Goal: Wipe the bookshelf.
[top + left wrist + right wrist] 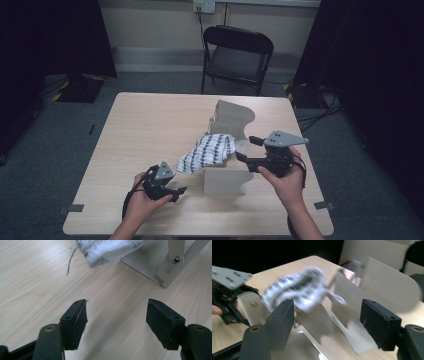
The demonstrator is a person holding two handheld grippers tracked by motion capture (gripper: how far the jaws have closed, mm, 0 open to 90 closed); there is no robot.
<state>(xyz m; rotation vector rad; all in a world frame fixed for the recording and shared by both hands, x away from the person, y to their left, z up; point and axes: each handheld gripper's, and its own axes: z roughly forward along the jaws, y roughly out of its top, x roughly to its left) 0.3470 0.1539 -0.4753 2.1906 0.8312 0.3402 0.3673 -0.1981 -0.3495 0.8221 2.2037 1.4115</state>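
Cloth (pixel 207 152) hangs over the near divider of the metal rack (pixel 227 181), long axis running 7 to 1 o'clock. My left gripper (pixel 175 192) is nearer its low end, jaws wide, empty. Right gripper (pixel 245 150) at cloth's 3 o'clock, jaws apart, holding nothing.

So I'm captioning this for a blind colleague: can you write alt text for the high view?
A black-and-white patterned cloth drapes over a pale metal divider rack on a light wood table. A person's left gripper rests open near the cloth's end; the right gripper, open, sits beside the rack. A black chair stands behind.
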